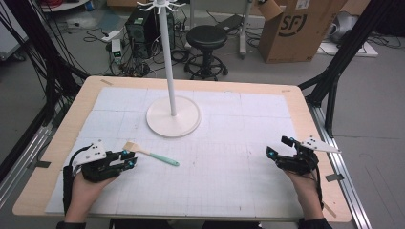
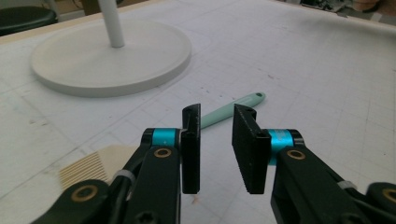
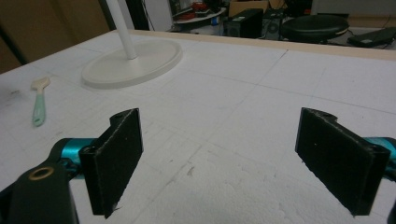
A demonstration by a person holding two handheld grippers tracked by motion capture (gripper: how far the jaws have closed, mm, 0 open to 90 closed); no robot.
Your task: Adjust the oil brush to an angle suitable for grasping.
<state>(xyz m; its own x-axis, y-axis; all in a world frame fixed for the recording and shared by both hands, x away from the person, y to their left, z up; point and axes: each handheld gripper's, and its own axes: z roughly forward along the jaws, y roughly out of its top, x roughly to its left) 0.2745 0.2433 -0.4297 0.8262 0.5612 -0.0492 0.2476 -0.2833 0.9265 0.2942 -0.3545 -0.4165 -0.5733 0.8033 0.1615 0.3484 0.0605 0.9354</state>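
Observation:
A brush (image 1: 150,153) with pale bristles and a mint green handle lies flat on the white mat, at the front left. My left gripper (image 1: 129,159) sits low right beside the bristle end. In the left gripper view its jaws (image 2: 217,114) stand a narrow gap apart over the brush (image 2: 233,108): the handle runs past the tips and the bristles lie at the lower left. The pads press on nothing. My right gripper (image 1: 278,146) rests at the front right, wide open, with only bare mat between its jaws (image 3: 222,114). The brush (image 3: 39,100) lies far off to its left.
A white hanger stand with a round base (image 1: 173,117) and a tall pole stands at the middle back of the mat (image 1: 224,167). The wooden table edge (image 1: 71,114) frames the mat. Behind the table are a black stool (image 1: 206,38), a cardboard box (image 1: 296,24) and cables.

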